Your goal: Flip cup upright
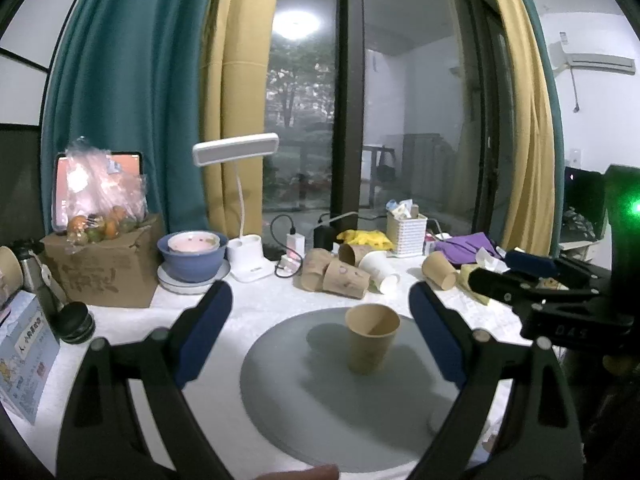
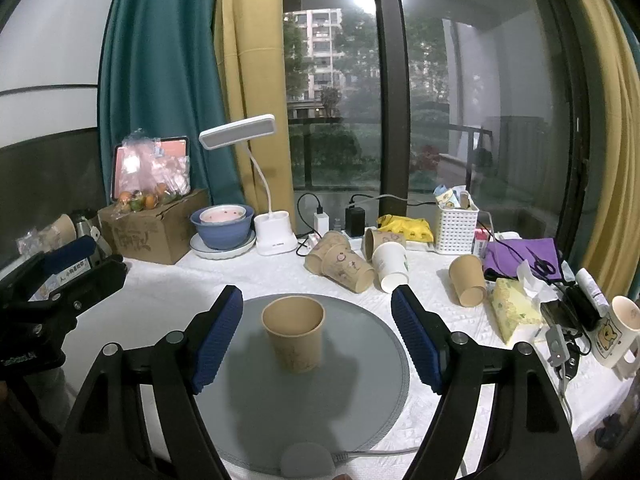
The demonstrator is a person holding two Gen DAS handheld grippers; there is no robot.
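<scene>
Crowding the far side of the white table is a real jumble: a heap of brown paper cups lying on their sides, a white paper cup tipped over among them, and one more brown cup on its side off to the right. Behind them sit a desk lamp, a blue bowl on a plate, a cardboard box with bagged fruit on top, a white basket, purple cloth, a tissue pack and a bear mug at the right edge. None of it blocks the middle.

Centre stage, the cup stands alone on the round grey mat, mouth up, base down, long axis vertical, rim open to the ceiling. Same story from the left wrist view: cup upright on the mat, well apart from the clutter.

Right gripper is spread wide, blue pads either side of the cup and touching nothing. Left gripper is wide too, the cup sitting between its fingers, nearer the right-hand pad, no contact. Each gripper shows at the edge of the other's view.
</scene>
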